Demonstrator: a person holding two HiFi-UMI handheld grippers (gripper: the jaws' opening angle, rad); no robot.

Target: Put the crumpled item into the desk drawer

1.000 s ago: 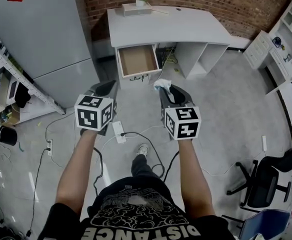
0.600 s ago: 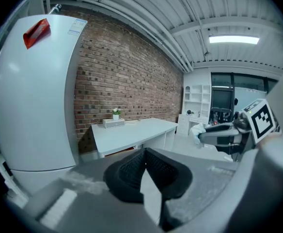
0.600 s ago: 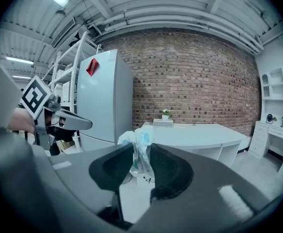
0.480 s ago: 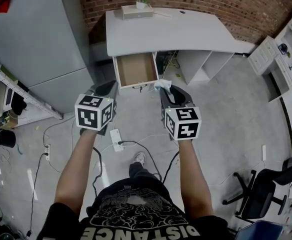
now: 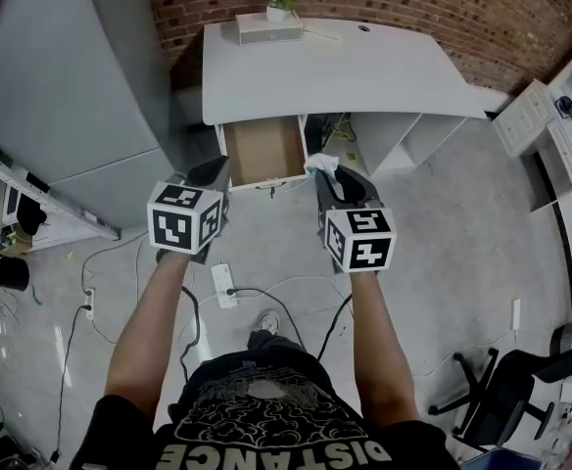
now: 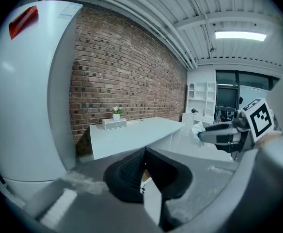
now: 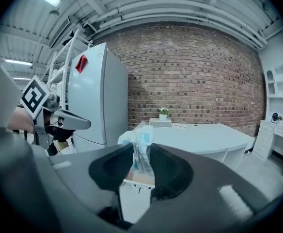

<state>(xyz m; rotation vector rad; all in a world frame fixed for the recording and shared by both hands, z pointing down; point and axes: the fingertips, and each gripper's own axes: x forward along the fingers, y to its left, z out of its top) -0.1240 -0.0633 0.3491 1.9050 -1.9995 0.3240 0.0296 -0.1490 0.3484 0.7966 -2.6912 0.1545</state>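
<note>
White with a hint of pale blue, the crumpled item is pinched at the tip of the right gripper. In the right gripper view its jaws press on the lower part of the wad while the loose top sticks up above them, a hold that seems firm enough for carrying something so light and soft. The left gripper carries nothing. Its own view shows the jaws pressed together at the tips, and it hangs level with the other, probably just kept out of the way. On the far side, the white desk stands against a brick wall, and its drawer is pulled out towards the person with the brown inside showing, bare as far as can be seen. The item sits in the air at the drawer's near right corner, not yet over the opening. The next move is likely a short reach forward and left before letting go.
</note>
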